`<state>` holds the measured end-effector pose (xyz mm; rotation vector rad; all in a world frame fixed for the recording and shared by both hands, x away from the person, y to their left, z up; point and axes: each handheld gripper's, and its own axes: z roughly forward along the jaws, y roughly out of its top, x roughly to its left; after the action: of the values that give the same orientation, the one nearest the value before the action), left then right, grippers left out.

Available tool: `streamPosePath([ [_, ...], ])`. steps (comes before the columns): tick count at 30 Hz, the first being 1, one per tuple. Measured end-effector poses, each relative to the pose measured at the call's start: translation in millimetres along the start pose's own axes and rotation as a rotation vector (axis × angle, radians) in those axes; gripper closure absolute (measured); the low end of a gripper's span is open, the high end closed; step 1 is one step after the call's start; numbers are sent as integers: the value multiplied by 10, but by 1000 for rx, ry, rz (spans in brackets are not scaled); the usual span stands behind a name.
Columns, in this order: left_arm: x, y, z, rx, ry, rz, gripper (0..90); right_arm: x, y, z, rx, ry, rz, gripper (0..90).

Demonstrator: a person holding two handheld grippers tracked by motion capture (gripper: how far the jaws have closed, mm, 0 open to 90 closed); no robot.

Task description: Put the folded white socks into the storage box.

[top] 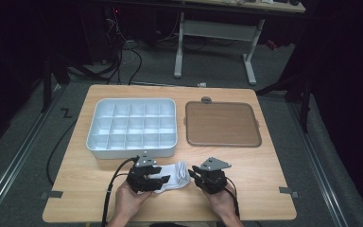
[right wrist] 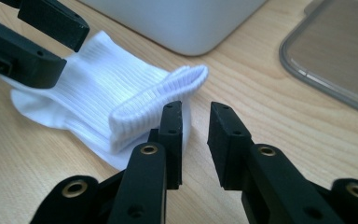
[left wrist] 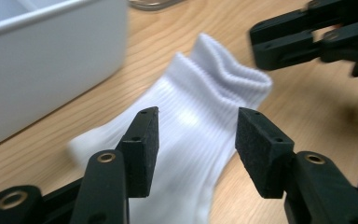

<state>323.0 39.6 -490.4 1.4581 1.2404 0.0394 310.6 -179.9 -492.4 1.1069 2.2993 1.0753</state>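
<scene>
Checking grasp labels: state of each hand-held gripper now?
Left hand-held gripper: open, above the white sock, holding nothing.
Right hand-held gripper: open, beside the sock's cuff, holding nothing.

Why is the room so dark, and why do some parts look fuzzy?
High view: a light falls on the table while the room behind stays black. Left gripper view: the white sock glares a bit, and the other claw is blurred. Right gripper view: the sock's cuff looks sharp, the brown lid soft.
</scene>
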Motion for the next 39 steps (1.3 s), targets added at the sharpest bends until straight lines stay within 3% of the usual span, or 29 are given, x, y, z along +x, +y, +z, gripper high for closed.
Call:
streamPosePath([
  [5, 183, -5, -123, -18, 55, -20, 504, 93, 107, -49, -18, 23, -40, 770],
  [12, 256, -73, -157, -17, 81, -15, 504, 223, 193, -18, -21, 54, -88, 767],
  [17, 271, -132, -147, -16, 86, -17, 500, 328, 211, 101, 23, 77, -140, 761],
  [24, 217, -211, -172, -19, 81, 2, 471, 281, 125, 244, 93, 68, -120, 718],
  [25, 191, -254, -188, -22, 90, 19, 464, 268, 105, 258, 100, 67, -114, 716],
  [31, 169, -335, -199, -26, 116, 44, 448, 231, 55, 301, 117, 69, -103, 726],
  [39, 223, -445, -137, -24, 159, 85, 479, 211, 39, 316, 106, 61, -105, 804],
])
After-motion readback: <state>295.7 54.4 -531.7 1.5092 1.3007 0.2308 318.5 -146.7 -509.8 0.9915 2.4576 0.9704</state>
